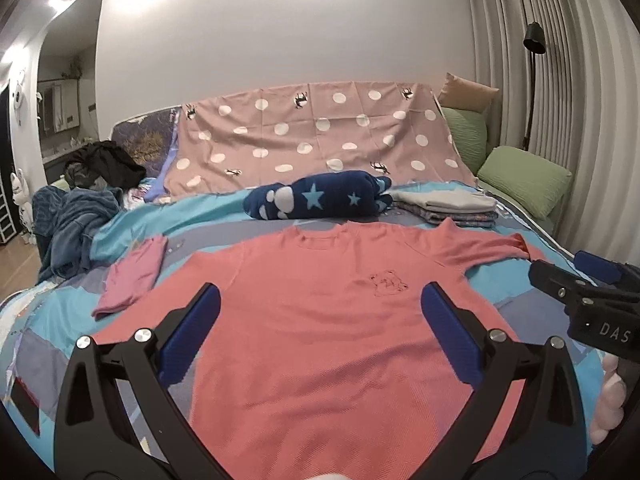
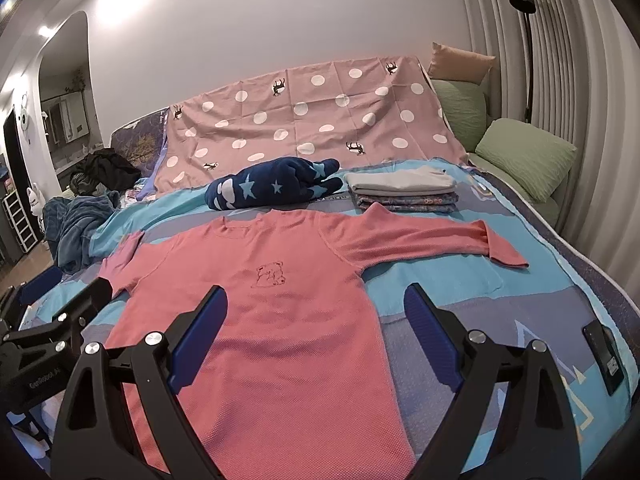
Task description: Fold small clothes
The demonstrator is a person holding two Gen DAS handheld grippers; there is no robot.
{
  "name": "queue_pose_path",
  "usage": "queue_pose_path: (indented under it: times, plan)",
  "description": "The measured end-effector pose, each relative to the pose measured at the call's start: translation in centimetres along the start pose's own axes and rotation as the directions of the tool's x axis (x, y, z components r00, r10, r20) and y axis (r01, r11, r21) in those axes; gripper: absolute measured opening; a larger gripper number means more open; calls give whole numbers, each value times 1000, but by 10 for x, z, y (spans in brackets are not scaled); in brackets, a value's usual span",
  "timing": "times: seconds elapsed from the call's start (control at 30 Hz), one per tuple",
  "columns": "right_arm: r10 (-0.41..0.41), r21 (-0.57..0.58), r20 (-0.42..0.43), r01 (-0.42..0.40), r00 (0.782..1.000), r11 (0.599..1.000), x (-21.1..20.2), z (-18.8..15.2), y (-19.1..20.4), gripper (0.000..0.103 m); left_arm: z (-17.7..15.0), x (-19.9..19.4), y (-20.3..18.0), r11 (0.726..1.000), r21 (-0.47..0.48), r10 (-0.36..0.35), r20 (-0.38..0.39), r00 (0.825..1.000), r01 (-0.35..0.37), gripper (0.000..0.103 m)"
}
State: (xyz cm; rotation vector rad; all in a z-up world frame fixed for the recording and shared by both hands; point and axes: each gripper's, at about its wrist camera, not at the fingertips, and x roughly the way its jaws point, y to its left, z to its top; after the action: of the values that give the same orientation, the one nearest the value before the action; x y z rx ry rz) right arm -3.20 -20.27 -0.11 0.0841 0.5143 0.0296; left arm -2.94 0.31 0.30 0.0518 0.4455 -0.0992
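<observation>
Pink shirt [image 2: 280,300] lies flat, front up, on the bed [image 2: 460,292], neck toward the headboard, small bear print on the chest. In the right wrist view one long sleeve runs out to the right across the bedspread w/ its cuff bent back; the other sleeve, on the left, lies folded over.

Left tongs [image 1: 320,320] spread wide, nothing between the pads, hovering over the shirt's lower middle. Right tongs [image 2: 316,324] also spread wide, empty, over the shirt's right edge & the bare bedspread beside it. Each pair shows at the edge of the other's view, so they sit side by side, apart.

Beyond the shirt's neck: a rolled navy blanket [image 2: 272,186] w/ stars, and just right of it a stack of folded clothes [image 2: 400,192]. Behind those a pink dotted sheet [image 2: 304,116] drapes over the headboard. Green pillows [image 2: 524,156] at the right edge. Crumpled dark blue blanket [image 1: 72,216] at the far left of the bed. A black phone-like thing [image 2: 604,356] lies on the bedspread, near right.
</observation>
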Motion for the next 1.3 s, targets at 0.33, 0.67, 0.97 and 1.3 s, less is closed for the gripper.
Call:
queue_pose_path:
  times: [0.33, 0.67, 0.97, 1.3]
  plan:
    - [-5, 3, -4, 5, 1000, 1000, -3, 1, 1, 91, -6, -4, 4, 1000, -4, 11, 25, 1000, -11, 101]
    - [-7, -7, -20, 7, 1000, 1000, 0, -3, 3, 91, -13, 3, 5, 999, 17, 40, -17, 999, -40, 101]
    - [-2, -4, -42, 2, 999, 1000, 5, -8, 2, 92, -17, 11, 11, 999, -1, 50, -59, 997, -51, 101]
    - [-6, -12, -64, 5, 998, 1000, 10, -10, 4, 92, -23, 19, 12, 999, -7, 49, -92, 995, -50, 101]
